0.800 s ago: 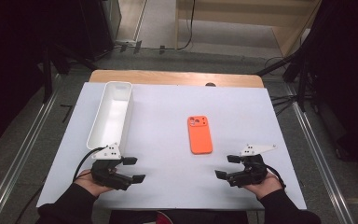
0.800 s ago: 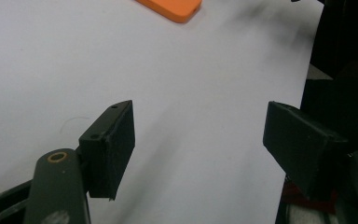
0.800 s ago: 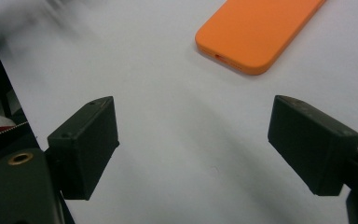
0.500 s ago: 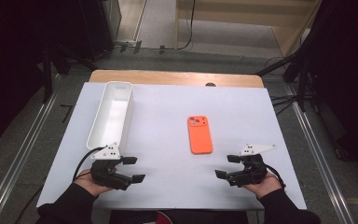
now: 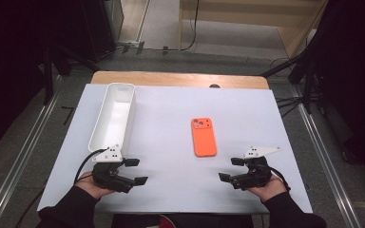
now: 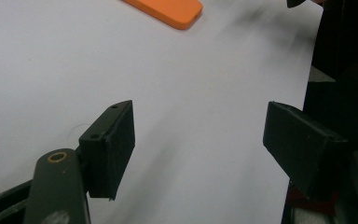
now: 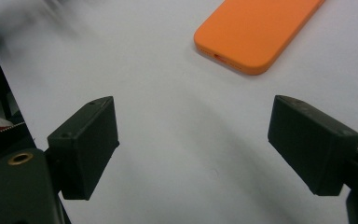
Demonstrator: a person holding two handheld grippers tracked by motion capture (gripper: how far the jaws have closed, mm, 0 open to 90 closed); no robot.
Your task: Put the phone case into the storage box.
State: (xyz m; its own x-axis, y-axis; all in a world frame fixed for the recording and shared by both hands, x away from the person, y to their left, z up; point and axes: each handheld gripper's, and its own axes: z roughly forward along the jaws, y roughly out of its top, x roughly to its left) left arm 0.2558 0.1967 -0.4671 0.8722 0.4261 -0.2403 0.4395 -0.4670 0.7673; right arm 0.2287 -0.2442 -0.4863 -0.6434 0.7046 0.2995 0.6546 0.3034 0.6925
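On the matte white tabletop (image 5: pixel 171 109) a smooth, round-cornered orange phone case (image 5: pixel 203 137) lies flat, well apart from the left claw (image 5: pixel 135 171) and nearer the right claw (image 5: pixel 230 169), both held low in the hands, jaws wide apart and empty.

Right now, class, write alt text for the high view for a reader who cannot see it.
An orange phone lies flat mid-table, a white tray at left. Near the front edge, the left tool and right tool rest open, facing each other.
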